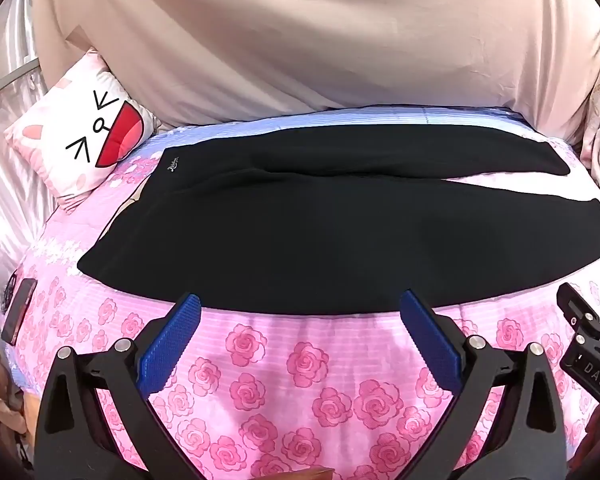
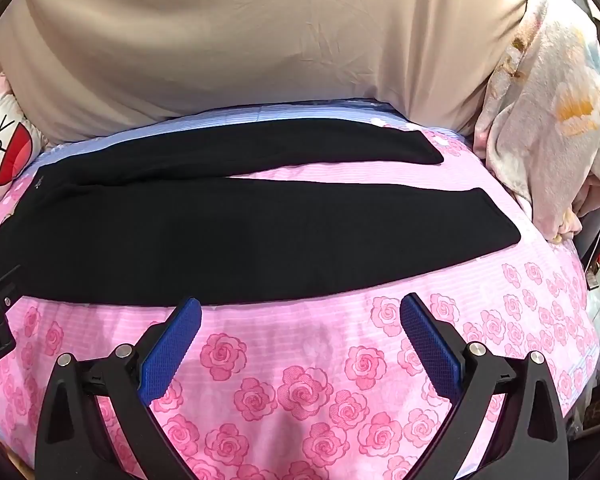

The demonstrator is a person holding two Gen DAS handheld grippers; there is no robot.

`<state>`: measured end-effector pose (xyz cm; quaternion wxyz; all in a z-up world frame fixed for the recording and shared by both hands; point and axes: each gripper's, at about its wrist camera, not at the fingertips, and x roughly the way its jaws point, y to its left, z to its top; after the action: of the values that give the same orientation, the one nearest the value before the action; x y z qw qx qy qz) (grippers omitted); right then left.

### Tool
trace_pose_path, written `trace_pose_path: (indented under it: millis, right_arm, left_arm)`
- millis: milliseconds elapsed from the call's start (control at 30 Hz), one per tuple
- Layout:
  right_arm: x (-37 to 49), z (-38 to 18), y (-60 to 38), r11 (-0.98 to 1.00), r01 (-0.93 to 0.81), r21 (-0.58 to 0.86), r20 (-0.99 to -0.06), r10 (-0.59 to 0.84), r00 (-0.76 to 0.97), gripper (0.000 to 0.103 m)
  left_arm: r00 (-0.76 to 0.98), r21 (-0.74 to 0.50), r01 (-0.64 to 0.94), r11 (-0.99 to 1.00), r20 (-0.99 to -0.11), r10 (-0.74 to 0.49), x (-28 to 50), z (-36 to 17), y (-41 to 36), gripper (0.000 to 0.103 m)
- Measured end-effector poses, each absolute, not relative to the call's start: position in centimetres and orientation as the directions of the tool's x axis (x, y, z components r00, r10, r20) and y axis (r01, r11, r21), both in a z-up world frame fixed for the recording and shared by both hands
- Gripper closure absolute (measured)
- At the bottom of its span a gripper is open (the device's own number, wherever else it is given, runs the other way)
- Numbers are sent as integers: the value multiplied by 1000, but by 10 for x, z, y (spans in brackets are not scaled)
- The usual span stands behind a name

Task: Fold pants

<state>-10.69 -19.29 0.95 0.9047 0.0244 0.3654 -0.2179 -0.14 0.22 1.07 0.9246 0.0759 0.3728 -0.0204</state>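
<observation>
Pants (image 1: 300,232) lie flat just beyond left gripper (image 1: 300,312).

Rose-print bed (image 1: 300,380), black pants (image 1: 300,232) spread flat, cartoon pillow (image 1: 80,136)

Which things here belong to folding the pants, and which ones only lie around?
For the job:
- black pants, spread flat, both legs apart
- left gripper, open
- right gripper, open

Just lying about:
- cat-face pillow
- phone at the bed's left edge
- flowered blanket
- rose-print bedsheet under it all
</observation>
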Motion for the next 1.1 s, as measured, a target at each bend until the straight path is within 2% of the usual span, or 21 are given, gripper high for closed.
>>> trace_pose_path:
  millis: [1100]
  right_arm:
    - [-106,9,-191,905,408,-117,-673,-375,638,5]
  left_arm:
    - [716,134,99,986,-697,23,-1,-3,-2,5]
